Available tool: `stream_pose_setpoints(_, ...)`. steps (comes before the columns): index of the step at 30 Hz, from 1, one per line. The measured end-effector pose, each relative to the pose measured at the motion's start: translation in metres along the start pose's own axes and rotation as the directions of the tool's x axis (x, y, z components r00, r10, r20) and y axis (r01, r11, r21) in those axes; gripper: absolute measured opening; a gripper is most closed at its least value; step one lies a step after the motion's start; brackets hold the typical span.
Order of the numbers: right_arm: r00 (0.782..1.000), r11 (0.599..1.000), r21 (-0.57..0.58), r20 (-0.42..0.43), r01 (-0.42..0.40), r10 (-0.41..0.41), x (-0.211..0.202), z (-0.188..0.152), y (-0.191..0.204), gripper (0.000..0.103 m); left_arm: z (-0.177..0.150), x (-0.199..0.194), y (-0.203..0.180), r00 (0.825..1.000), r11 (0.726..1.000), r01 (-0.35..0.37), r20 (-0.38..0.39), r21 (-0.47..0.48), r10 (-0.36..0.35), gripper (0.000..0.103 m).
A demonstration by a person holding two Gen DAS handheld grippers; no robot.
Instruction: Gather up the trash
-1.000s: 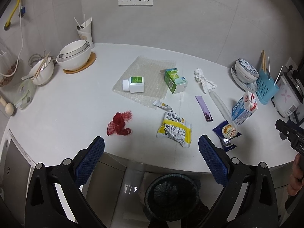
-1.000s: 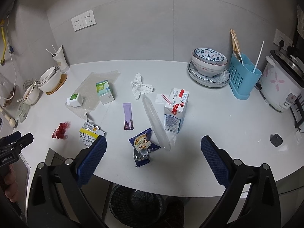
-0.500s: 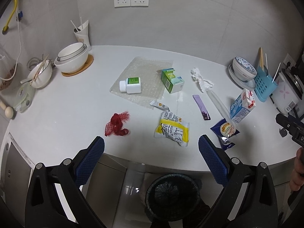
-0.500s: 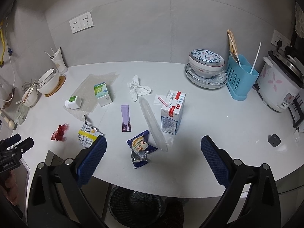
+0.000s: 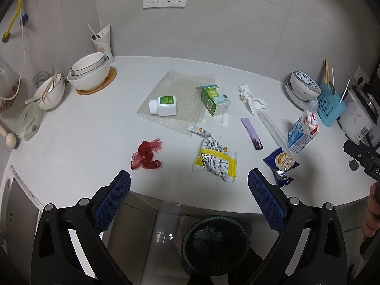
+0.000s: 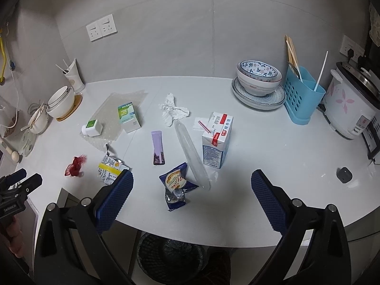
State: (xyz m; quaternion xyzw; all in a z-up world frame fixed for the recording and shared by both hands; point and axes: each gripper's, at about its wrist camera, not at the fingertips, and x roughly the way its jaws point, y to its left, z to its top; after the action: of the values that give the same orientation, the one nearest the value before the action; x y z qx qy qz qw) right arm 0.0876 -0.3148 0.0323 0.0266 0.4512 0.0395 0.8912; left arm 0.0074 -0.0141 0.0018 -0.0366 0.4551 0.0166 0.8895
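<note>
Both views are evenly and rather dimly lit by soft overhead light, with a cool grey cast. The white surface [image 5: 71, 142] is the brightest area and shows only faint glare; the floor tile below it carries a small bright reflection. Shadows are short and soft, as beside the milk carton [image 6: 217, 140]. Fisheye distortion bows the wall and the surface's edge, and the corners fall to black vignette. The middle is sharp; detail softens toward the rim, where the rice cooker [image 6: 351, 109] looks stretched.
</note>
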Motion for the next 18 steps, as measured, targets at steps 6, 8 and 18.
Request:
stream_pose_setpoints(6,1.000,1.000,-0.004,0.001,-0.002,0.002,0.0012,0.0004,0.0005,0.095,0.0000,0.0004,0.0013,1.000,1.000,0.002,0.000,-0.002,-0.002,0.097)
stream_pose_setpoints(8,1.000,1.000,-0.005,-0.001,0.000,0.000,0.0019,0.0002,0.0007,0.095,0.0003,0.0009,0.0016,1.000,1.000,0.003,-0.001,0.000,-0.003,0.097)
stream_pose_setpoints(18,1.000,1.000,-0.002,-0.003,0.003,-0.003,0.0034,-0.0008,-0.0002,0.095,-0.0002,0.0016,0.0014,1.000,1.000,0.008,-0.004,0.001,-0.008,0.097)
